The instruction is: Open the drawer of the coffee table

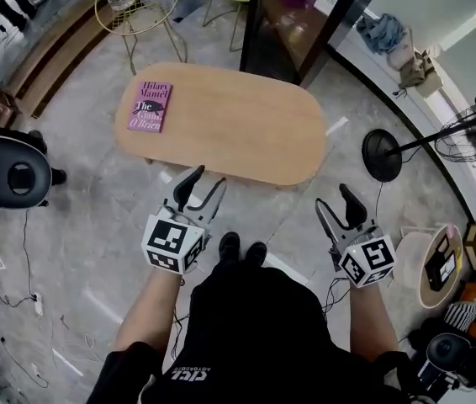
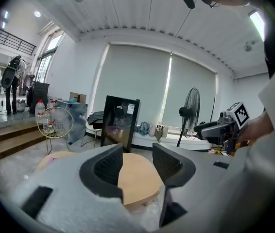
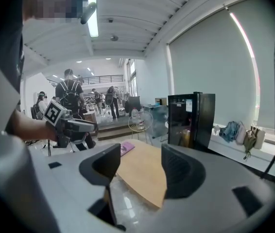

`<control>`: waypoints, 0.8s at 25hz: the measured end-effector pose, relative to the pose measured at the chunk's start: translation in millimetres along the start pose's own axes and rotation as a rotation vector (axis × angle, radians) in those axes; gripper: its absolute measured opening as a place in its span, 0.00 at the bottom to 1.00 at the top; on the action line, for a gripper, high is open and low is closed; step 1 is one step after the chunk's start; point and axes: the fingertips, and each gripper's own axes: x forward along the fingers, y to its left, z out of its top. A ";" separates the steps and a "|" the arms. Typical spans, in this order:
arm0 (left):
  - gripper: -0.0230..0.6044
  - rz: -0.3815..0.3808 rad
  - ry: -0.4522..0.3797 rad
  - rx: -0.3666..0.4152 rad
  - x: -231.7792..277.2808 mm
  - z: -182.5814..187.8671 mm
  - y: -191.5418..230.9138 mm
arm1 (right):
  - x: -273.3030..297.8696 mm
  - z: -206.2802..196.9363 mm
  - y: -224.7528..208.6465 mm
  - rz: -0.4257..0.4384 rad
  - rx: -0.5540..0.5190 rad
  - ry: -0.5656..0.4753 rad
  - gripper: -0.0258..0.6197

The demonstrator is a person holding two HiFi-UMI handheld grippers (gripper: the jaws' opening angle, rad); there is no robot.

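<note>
We are holding the left gripper (image 1: 206, 183) and the right gripper (image 1: 335, 200) out in front of us, well apart from each other, with our shoes (image 1: 240, 249) on the pale floor between them. Both are standing partly open with nothing between the jaws, and neither is touching anything. Just beyond the jaw tips the coffee table (image 1: 238, 124) is standing, its rounded wooden top showing through the gap of each gripper in its own view. We are looking down on the top, so its drawer is hidden from us. A pink book (image 1: 150, 105) is lying flat near the table's far left end. Farther off, a wire side table (image 1: 137, 7) is standing behind the left end, a black glass-fronted cabinet (image 1: 305, 19) behind the right, and a standing fan (image 1: 389, 154) off to the right.
</note>
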 end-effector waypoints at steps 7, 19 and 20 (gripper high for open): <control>0.38 0.042 0.033 -0.025 5.7 -27.8 22.2 | 19.4 -23.2 -5.5 -0.024 0.027 0.036 0.46; 0.40 0.115 0.134 -0.079 10.1 -107.5 -28.2 | 0.6 -120.0 -34.0 0.021 0.122 0.057 0.49; 0.40 0.124 0.134 -0.087 11.7 -115.6 -30.4 | -0.8 -129.8 -34.6 0.031 0.124 0.059 0.49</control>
